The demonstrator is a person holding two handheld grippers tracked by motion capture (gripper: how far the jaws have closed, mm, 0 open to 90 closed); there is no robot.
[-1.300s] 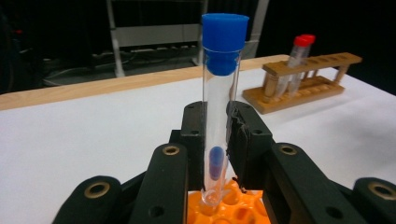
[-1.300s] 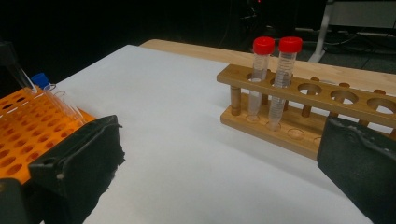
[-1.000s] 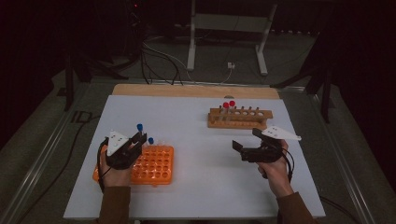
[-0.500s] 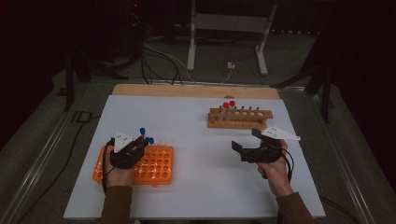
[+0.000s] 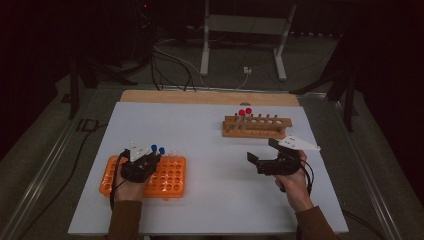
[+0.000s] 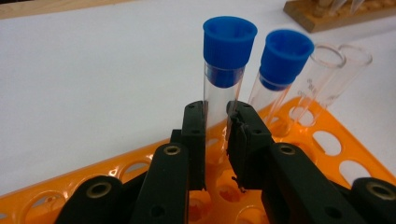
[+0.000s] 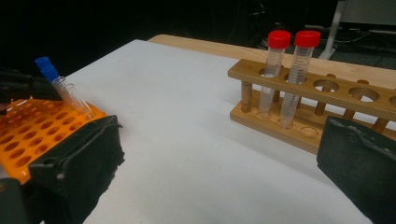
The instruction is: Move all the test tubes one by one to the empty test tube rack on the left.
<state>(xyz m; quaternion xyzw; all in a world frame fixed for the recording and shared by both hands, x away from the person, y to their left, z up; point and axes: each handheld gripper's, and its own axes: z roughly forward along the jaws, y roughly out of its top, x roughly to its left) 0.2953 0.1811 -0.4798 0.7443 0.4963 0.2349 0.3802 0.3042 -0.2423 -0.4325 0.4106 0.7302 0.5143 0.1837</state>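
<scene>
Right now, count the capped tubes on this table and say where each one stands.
4. Two blue-capped tubes in the orange rack, the nearer between the left gripper's jaws; two red-capped tubes in the wooden rack.

Left gripper (image 6: 216, 140) clamped, right gripper (image 7: 219, 177) agape

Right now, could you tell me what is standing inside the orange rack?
The orange rack holds two blue-capped tubes and two open clear tubes. The left tongs grip one capped tube and cover the hole beneath it.
</scene>
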